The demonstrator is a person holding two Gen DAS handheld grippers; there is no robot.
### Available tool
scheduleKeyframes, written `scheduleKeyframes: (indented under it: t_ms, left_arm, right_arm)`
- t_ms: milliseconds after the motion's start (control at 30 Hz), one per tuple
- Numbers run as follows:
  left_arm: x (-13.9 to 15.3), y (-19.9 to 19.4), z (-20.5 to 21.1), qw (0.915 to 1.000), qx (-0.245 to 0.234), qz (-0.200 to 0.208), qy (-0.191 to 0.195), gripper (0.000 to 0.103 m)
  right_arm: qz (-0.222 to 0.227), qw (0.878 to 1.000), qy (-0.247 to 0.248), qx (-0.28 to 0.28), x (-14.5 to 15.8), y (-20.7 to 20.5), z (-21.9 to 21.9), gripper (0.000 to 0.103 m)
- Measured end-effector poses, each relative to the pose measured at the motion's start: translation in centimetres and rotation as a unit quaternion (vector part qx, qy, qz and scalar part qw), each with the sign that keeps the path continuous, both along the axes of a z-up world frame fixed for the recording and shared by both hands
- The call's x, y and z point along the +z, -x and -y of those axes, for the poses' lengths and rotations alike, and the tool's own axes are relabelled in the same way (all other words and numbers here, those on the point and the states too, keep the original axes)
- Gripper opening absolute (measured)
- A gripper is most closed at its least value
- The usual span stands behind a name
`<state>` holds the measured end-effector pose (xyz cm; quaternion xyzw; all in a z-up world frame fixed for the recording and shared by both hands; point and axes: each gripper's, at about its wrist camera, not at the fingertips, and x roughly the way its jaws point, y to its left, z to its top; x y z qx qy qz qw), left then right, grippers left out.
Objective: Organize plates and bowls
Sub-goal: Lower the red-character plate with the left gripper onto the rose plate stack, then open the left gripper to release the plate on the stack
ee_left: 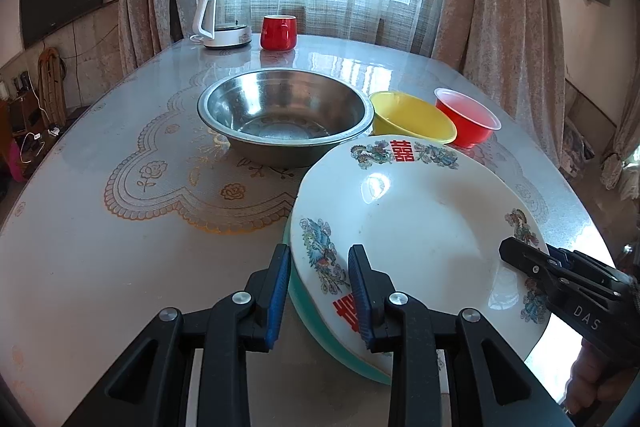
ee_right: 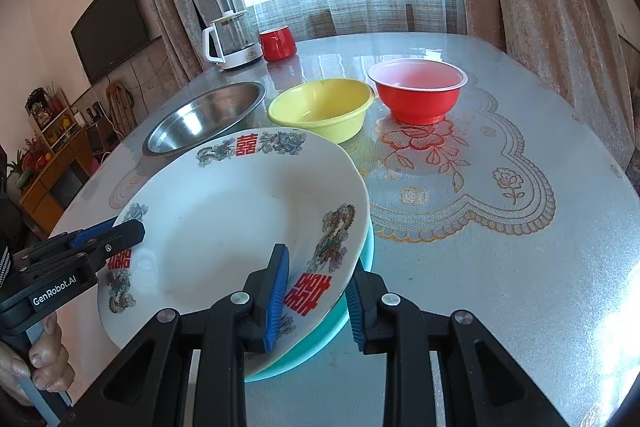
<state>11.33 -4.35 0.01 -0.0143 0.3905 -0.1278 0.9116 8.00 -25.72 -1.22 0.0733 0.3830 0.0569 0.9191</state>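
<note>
Sunlit table [ee_left: 120, 247] is seen — a white plate [ee_left: 420, 227] on a teal plate [ee_left: 316, 323] is pinched at opposite rims by the left gripper [ee_left: 320, 291] and right gripper [ee_right: 316, 303], presumably to be moved level; bowls [ee_right: 320, 107] wait just ahead.

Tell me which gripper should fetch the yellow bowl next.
Right. Both the left gripper and the right gripper clamp the white plate's rim, but the yellow bowl sits beyond the plate's right side, straight ahead in the right wrist view; the steel bowl lies nearer the left.
</note>
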Motion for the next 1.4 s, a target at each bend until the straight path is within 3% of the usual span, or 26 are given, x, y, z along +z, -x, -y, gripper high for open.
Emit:
scheduleKeyframes:
  t_ms: [267, 800, 1400]
  left_arm:
    - [0.4, 0.1, -0.2, 0.9999, 0.008, 0.005, -0.009, 0.030]
    - [0.4, -0.1, -1.1, 0.9999, 0.016, 0.002, 0.007, 0.030]
    - [0.7, -0.5, -2.9, 0.9989, 0.033, 0.004, 0.032, 0.032]
  right_arm:
    - [-0.012, 1.000, -0.008, 0.004, 0.1, -0.2, 0.0, 0.028]
    - [-0.020, 1.000, -0.006, 0.000, 0.9, 0.0, 0.5, 0.031]
    - [0.020, 1.000, -0.001, -0.015, 4.6, -0.9, 0.9, 0.032]
